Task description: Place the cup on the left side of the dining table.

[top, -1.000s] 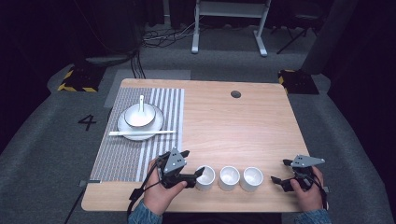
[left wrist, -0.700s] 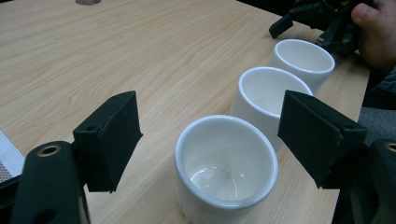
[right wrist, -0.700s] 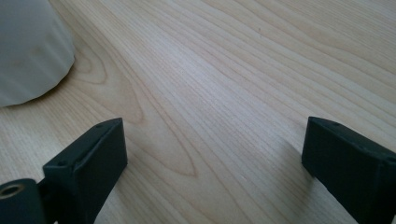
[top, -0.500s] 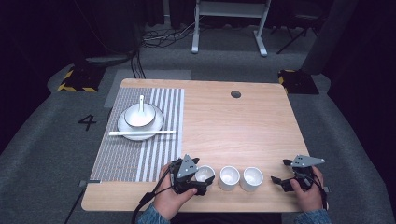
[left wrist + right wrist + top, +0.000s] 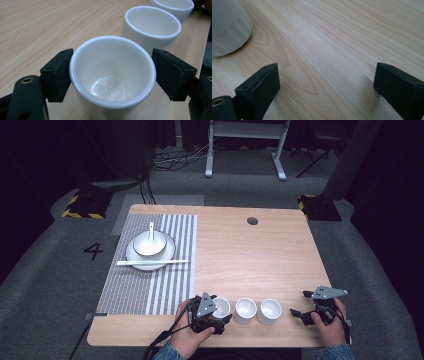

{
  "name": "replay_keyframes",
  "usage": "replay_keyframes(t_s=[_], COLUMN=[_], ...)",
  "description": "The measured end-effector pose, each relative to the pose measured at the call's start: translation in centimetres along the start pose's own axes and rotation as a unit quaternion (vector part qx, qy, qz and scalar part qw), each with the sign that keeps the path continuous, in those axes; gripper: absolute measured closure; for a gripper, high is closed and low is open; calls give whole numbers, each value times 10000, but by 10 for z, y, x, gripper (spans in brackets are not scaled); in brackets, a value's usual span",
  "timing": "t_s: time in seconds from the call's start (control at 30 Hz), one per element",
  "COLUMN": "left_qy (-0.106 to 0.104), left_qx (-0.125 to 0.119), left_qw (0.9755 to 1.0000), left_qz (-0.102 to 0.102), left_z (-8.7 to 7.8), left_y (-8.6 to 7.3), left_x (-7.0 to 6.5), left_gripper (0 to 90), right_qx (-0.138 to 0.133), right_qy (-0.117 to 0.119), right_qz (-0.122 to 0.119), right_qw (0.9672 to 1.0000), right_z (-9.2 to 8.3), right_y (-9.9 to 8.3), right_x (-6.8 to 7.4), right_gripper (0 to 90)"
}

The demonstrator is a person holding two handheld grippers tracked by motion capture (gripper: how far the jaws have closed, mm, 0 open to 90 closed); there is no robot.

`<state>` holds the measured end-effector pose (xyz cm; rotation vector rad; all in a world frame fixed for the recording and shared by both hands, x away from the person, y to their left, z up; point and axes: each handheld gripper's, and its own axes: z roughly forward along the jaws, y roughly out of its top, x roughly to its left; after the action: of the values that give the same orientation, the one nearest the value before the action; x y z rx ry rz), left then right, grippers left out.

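Left gripper view shows the left gripper (image 5: 112,75) straddling the nearest small white ceramic cup (image 5: 112,72), left pad touching and right pad just clear, so an even squeeze below the rim is advised, while the right gripper (image 5: 327,82) is held spread and empty.

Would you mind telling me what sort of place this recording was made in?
Probably a lab or studio set up for recording, not a home: the wooden table stands on grey carpet with a floor marking "4", yellow-black striped bases, and loose cables against dark surroundings.

Bright, evenly lit table (image 5: 260,255) amid dark surroundings; soft close-up blur, faint cup (image 5: 112,75) glare.
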<state>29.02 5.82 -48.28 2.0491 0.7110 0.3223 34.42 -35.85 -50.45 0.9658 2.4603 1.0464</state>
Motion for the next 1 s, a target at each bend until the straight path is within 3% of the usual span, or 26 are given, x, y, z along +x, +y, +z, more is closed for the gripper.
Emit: replay_keyframes(t_s=[0.13, 0.2, 0.27, 0.47, 1.0], left_qy=[88, 139, 45, 18, -57], left_qx=[60, 62, 27, -15, 161], left_qw=[9999, 9998, 10000, 10000, 9998], left_qz=[102, 131, 25, 62, 112], left_z=[4, 4, 5, 5, 3], left_y=[-6, -7, -8, -10, -2], left_x=[-1, 0, 2, 3, 3], left_gripper=[200, 250, 263, 265, 267], right_qx=[-2, -1, -2, -1, 0], right_qy=[-1, -1, -1, -1, 0], right_qz=[0, 1, 0, 1, 1], right_qw=[10000, 10000, 10000, 10000, 10000], right_z=[0, 0, 0, 0, 0], right_y=[0, 0, 0, 0, 0], right_x=[0, 0, 0, 0, 0], right_gripper=[69, 69, 69, 69, 69])
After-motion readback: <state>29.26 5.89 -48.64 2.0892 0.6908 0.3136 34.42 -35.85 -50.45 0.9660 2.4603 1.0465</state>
